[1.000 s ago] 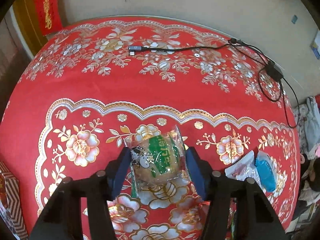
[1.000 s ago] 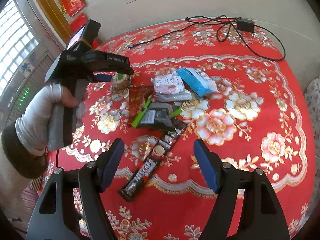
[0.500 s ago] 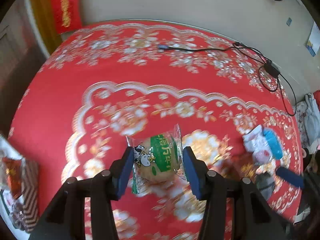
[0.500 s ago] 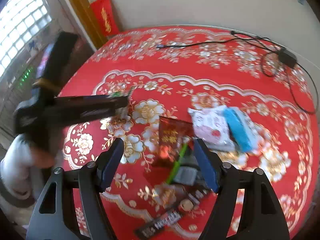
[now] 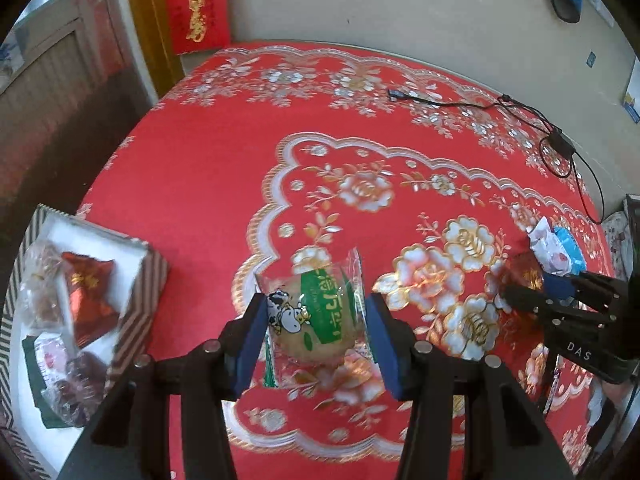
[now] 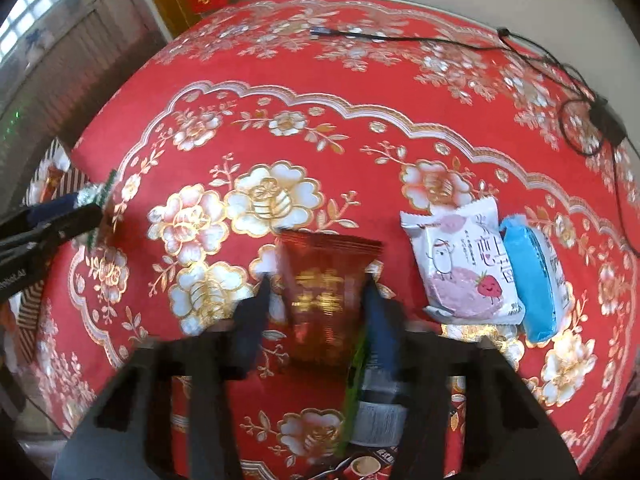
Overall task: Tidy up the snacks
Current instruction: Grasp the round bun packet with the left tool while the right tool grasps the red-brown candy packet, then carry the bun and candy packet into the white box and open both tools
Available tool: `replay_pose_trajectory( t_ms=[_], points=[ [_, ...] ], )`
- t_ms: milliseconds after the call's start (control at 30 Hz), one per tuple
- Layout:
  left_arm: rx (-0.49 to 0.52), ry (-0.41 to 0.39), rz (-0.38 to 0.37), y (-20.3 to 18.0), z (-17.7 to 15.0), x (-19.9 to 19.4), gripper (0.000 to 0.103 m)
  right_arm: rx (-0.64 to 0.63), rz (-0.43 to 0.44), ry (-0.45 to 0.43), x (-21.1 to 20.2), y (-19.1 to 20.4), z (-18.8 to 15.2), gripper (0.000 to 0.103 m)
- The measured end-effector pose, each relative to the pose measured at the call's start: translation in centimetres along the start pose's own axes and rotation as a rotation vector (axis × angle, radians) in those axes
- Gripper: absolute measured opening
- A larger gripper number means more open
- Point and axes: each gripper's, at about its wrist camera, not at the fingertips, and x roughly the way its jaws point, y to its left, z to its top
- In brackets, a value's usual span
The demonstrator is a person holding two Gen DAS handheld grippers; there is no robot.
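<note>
Left gripper (image 5: 316, 326): you've got the bun (image 5: 316, 320) clamped, lifted over the table's (image 5: 192, 168) middle, box (image 5: 140, 292) waiting at its left edge.
Right gripper (image 6: 316, 304): your fingers straddle the red pack (image 6: 326, 280) on the table; blurred, grip can't be told.

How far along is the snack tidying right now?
Partly done: the striped box already holds a red packet and other snacks. In hand: the left gripper carries a green-label pastry; the right gripper straddles a dark red packet. The strawberry packet and blue packet remain.
</note>
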Motion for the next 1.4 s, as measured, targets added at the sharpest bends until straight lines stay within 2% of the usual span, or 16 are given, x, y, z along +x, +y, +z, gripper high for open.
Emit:
replay_pose_trajectory(
  t_ms=[133,267,567,700,967,1400],
  points=[
    [-0.003,-0.006,0.001,1.1,-0.6,-0.9,0.053,-0.042,0.041,-0.030,-0.9,1.8,-0.8,0.031],
    [0.007,-0.030,0.010,2.4,-1.3,-2.0,0.053,-0.027,0.082,-0.063,-2.6,4.2,-2.1,0.031],
    [0.030,-0.070,0.018,5.4,-3.0,-4.9,0.053,-0.018,0.145,-0.078,-3.6,10.4,-4.3,0.031],
    [0.026,-0.085,0.023,7.3,-3.8,-6.3,0.053,-0.031,0.213,-0.093,-4.4,13.5,-4.9,0.031],
    [-0.006,-0.104,0.054,12.3,-5.6,-8.2,0.053,-0.107,0.268,-0.110,-5.0,20.4,-4.0,0.031],
    [-0.095,-0.103,0.093,19.8,-7.8,-9.4,0.053,-0.205,0.305,-0.115,-5.2,28.0,-2.6,0.031]
  ],
)
